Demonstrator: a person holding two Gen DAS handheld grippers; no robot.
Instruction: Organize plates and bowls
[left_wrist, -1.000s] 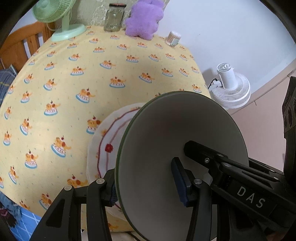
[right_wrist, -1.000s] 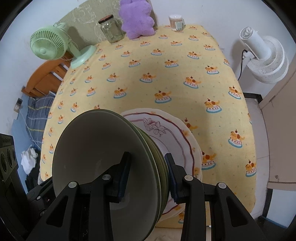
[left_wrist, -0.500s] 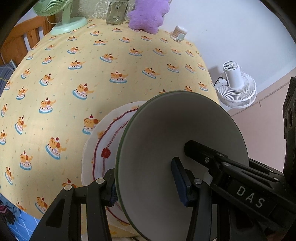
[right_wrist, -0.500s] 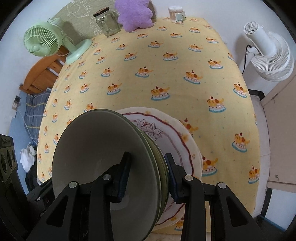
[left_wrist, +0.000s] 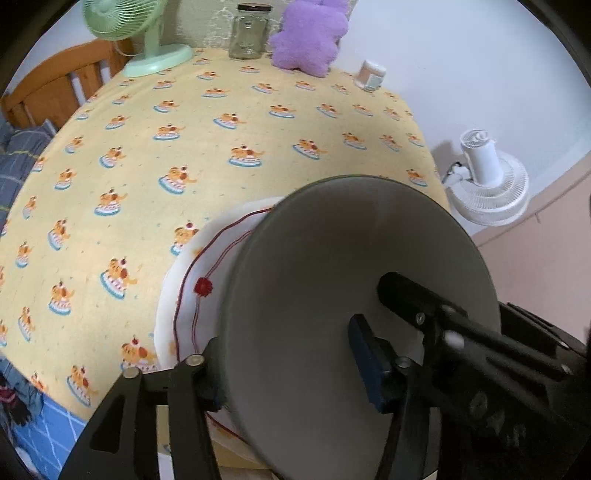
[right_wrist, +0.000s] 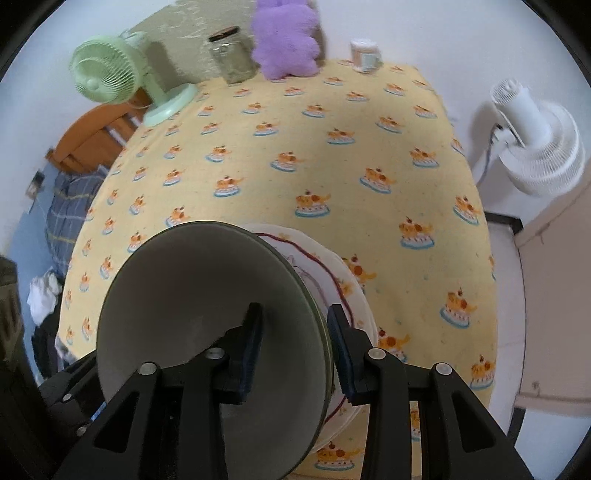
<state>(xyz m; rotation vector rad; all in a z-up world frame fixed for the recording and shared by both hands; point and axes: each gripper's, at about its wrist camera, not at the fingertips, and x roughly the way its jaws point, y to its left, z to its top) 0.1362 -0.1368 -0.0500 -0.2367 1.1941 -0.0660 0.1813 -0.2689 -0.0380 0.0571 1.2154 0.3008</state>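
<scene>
Both grippers hold the same stack of grey-green bowls (left_wrist: 332, 295), nested together, from opposite sides. My left gripper (left_wrist: 291, 365) is shut on the stack's rim; the right gripper's arm shows across the bowl. In the right wrist view my right gripper (right_wrist: 295, 343) is shut on the bowl stack (right_wrist: 199, 306). Under the bowls lies a white plate with a red line pattern (left_wrist: 192, 295), on the yellow tablecloth near the table's front edge; it also shows in the right wrist view (right_wrist: 351, 291). Whether the bowls touch the plate is hidden.
The yellow cake-print table (right_wrist: 332, 166) carries a green desk fan (right_wrist: 107, 74), a glass jar (right_wrist: 231, 55), a purple plush toy (right_wrist: 284, 40) and a small cup (right_wrist: 364, 55) along its far edge. A white floor fan (right_wrist: 535, 147) stands to the right. A wooden chair (left_wrist: 55, 92) is on the left.
Both views have shifted: the far-edge objects now sit lower in the frames and the plate sits lower too. The grippers and bowl stack have moved together over the plate. The grips are unchanged.
</scene>
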